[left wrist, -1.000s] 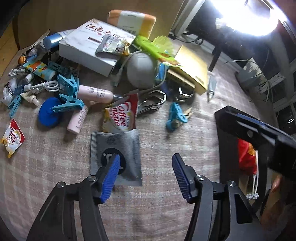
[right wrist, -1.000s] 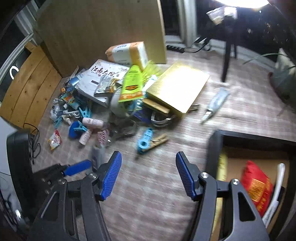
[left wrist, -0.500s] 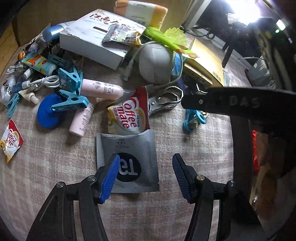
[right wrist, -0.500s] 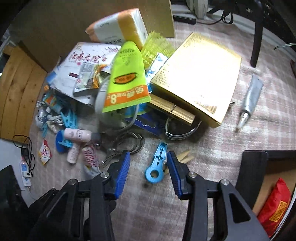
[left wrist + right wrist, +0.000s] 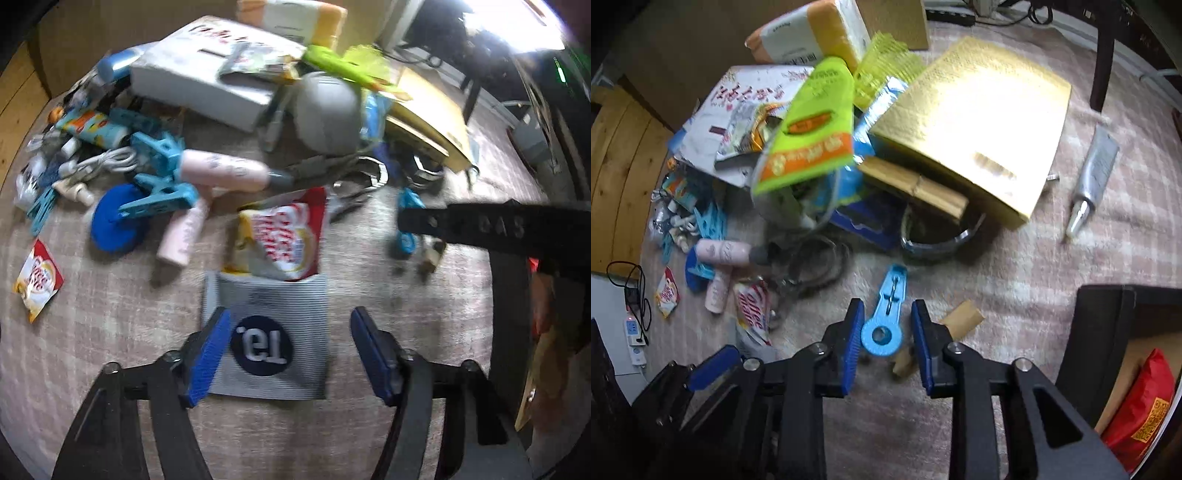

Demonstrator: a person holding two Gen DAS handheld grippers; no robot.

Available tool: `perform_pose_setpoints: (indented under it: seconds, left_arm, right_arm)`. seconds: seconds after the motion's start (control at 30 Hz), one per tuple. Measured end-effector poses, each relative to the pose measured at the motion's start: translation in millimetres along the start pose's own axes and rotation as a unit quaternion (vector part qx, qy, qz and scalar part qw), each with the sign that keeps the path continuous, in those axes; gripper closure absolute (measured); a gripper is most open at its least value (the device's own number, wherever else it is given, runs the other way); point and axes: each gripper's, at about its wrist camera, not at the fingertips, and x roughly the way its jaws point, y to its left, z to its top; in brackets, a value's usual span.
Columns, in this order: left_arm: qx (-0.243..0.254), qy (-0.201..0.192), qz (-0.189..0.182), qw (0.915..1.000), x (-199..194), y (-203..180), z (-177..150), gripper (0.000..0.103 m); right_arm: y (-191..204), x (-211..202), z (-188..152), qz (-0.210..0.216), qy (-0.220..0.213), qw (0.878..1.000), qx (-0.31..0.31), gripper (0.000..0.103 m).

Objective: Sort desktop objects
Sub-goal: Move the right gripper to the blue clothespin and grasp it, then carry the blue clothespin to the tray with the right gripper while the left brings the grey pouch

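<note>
In the left wrist view a flat grey sachet (image 5: pixel 266 332) with a dark round logo lies on the checked cloth between the jaws of my left gripper (image 5: pixel 291 354). Those jaws are closing; the left pad (image 5: pixel 208 354) overlaps the sachet's left edge and the right pad stands clear of it. In the right wrist view the ring end of a light blue plastic clip (image 5: pixel 886 314) lies between the jaws of my right gripper (image 5: pixel 886 343). These jaws are also closing. One pad is at the ring's edge and a narrow gap shows at the other.
A wooden peg (image 5: pixel 960 317) lies right beside the blue clip. A black box (image 5: pixel 1104 332) at the right holds a red packet (image 5: pixel 1137 406). Behind are a gold box (image 5: pixel 979 122), a grey tube (image 5: pixel 1093 177), a Coffee-mate sachet (image 5: pixel 280 240) and a pink bottle (image 5: pixel 221 170).
My right gripper has come down onto the blue clip and its jaws have narrowed around the ring end. The grey sachet now lies further in between my left jaws, which have narrowed slightly.
</note>
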Motion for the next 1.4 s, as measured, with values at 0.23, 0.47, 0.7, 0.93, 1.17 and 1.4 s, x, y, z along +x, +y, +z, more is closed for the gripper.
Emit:
perform_pose_setpoints:
  seconds: [0.23, 0.47, 0.7, 0.93, 1.17, 1.4]
  left_arm:
    - [-0.027, -0.01, -0.009, 0.9995, -10.4, 26.7, -2.8, 0.09]
    - [-0.066, -0.01, -0.051, 0.9964, -19.6, 48.1, -16.5, 0.103]
    - [-0.078, -0.042, -0.063, 0.994, -48.6, 62.3, -11.7, 0.103]
    - [-0.091, -0.065, -0.093, 0.9894, -66.9, 52.2, -10.8, 0.103]
    - [-0.054, -0.075, -0.127, 0.9876, -98.9, 18.0, -16.3, 0.103]
    - [-0.003, -0.078, -0.11, 0.9909, -99.4, -25.7, -12.3, 0.103]
  right_arm:
    - [8.5, -0.2, -4.2, 0.003, -0.011, 1.0, -0.006, 0.083]
    - [17.0, -9.9, -21.1, 0.029, -0.018, 0.999, -0.01, 0.083]
    - [14.9, -35.6, -50.1, 0.056, -0.041, 0.998, -0.004, 0.084]
    - [-5.3, -64.4, -53.0, 0.061, -0.071, 0.996, -0.004, 0.084]
    - [-44.8, -88.2, -76.4, 0.059, -0.099, 0.993, 0.02, 0.084]
    - [-98.4, -122.7, -107.1, 0.047, -0.127, 0.989, 0.06, 0.084]
